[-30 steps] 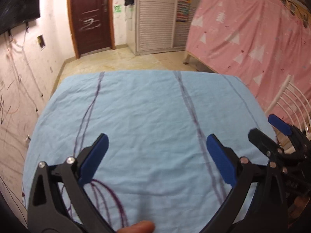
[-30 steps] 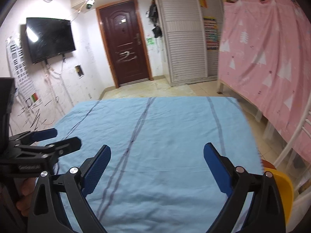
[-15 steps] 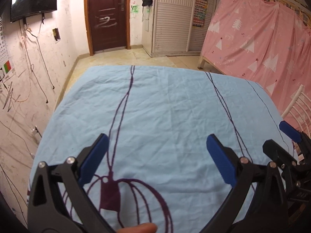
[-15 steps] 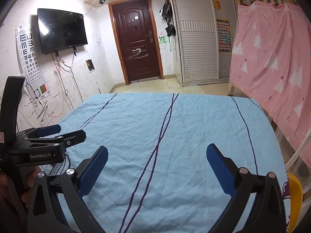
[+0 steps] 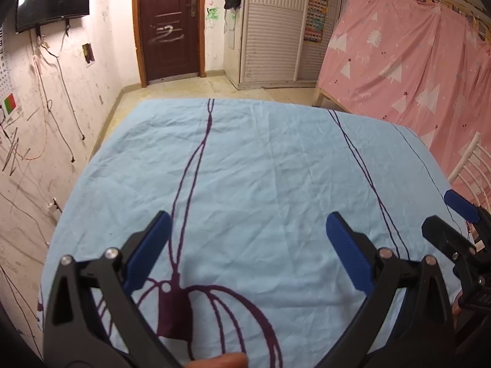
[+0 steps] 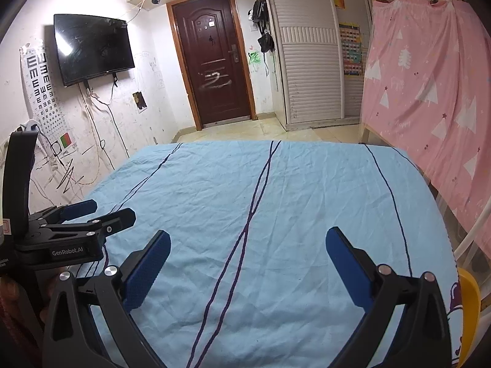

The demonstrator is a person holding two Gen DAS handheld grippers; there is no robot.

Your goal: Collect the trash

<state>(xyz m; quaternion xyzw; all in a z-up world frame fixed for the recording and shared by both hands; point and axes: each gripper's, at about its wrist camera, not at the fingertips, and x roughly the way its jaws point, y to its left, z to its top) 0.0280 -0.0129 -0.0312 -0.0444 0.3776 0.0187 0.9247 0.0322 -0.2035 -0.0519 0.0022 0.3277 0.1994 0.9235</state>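
No trash shows on the light blue cloth (image 5: 260, 178) (image 6: 291, 199) that covers the table in both views. My left gripper (image 5: 245, 245) hovers open over the cloth's near end, above a purple printed pattern, with nothing between its blue pads. My right gripper (image 6: 245, 254) also stands open and empty over the cloth. In the left wrist view the right gripper (image 5: 451, 217) shows at the right edge. In the right wrist view the left gripper (image 6: 92, 211) appears at the left, held by a hand.
A dark wooden door (image 6: 211, 61), a white slatted wardrobe (image 6: 310, 61) and a wall TV (image 6: 92, 49) stand beyond the table. A pink curtain (image 6: 429, 92) hangs on the right. A white chair back (image 5: 472, 168) and a yellow seat (image 6: 469, 300) sit at the table's right side.
Both views have tilted upward and pulled back, so more of the room and far wall shows. The grippers stay open and empty.
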